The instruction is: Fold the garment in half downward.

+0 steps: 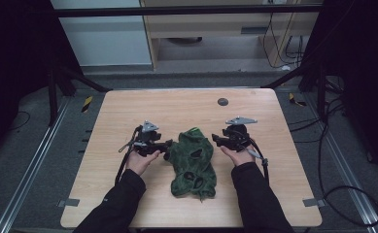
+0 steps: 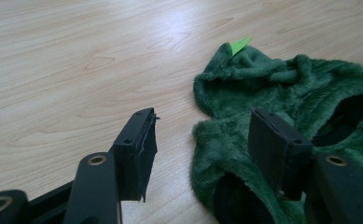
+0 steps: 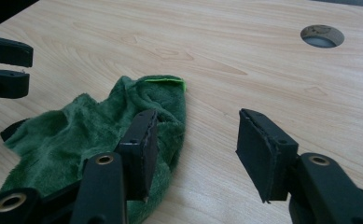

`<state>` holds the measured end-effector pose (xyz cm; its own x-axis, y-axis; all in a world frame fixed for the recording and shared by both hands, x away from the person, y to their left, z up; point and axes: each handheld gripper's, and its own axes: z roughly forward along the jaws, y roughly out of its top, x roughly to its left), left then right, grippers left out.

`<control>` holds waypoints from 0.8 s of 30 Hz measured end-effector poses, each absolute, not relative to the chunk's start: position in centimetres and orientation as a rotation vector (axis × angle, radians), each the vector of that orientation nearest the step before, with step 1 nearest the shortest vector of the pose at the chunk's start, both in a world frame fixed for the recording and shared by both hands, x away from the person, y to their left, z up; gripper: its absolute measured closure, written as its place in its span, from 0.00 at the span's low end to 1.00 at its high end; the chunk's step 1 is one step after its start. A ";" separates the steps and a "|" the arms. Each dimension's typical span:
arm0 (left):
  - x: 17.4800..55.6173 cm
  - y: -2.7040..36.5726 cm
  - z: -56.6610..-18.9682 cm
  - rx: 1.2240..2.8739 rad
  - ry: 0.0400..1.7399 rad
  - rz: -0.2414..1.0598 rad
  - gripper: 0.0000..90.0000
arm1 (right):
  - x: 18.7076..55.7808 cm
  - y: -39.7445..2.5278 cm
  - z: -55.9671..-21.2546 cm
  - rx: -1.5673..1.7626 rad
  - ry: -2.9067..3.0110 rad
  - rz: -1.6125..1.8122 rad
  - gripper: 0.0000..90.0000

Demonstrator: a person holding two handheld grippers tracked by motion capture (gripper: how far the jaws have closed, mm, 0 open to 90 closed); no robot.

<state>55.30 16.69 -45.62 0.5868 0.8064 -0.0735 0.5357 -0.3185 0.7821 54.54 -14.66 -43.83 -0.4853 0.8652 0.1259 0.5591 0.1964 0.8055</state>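
A small green fleece garment (image 1: 193, 162) with dark armholes and a bright green tag lies crumpled on the middle of the wooden table (image 1: 128, 111). My left gripper (image 1: 166, 146) is at the garment's left edge, open; in the left gripper view its jaws straddle the fleece's (image 2: 282, 88) near hem, one over bare wood, one over the cloth. My right gripper (image 1: 216, 140) stands open just right of the garment's top; in the right gripper view one jaw is over the fleece (image 3: 76, 130) and the other over wood. Nothing is held.
A round cable hole (image 1: 222, 101) sits near the table's far edge, also seen as a hole (image 3: 322, 36) in the right gripper view. Cables trail from both grippers. Black frame legs and floor rails flank the table.
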 end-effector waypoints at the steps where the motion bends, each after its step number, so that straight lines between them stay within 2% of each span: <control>1: 55.4 16.6 -45.8 2.012 1.065 0.423 0.46 | 54.6 -14.6 -43.9 1.342 2.124 1.189 0.54; 12: 56.5 15.2 -46.1 2.090 1.042 0.410 0.47 | 55.6 -13.3 -44.7 1.332 2.160 1.177 0.55; 24: 57.6 14.3 -47.6 2.155 1.054 0.352 0.54 | 56.3 -12.3 -46.3 1.347 2.233 1.149 0.57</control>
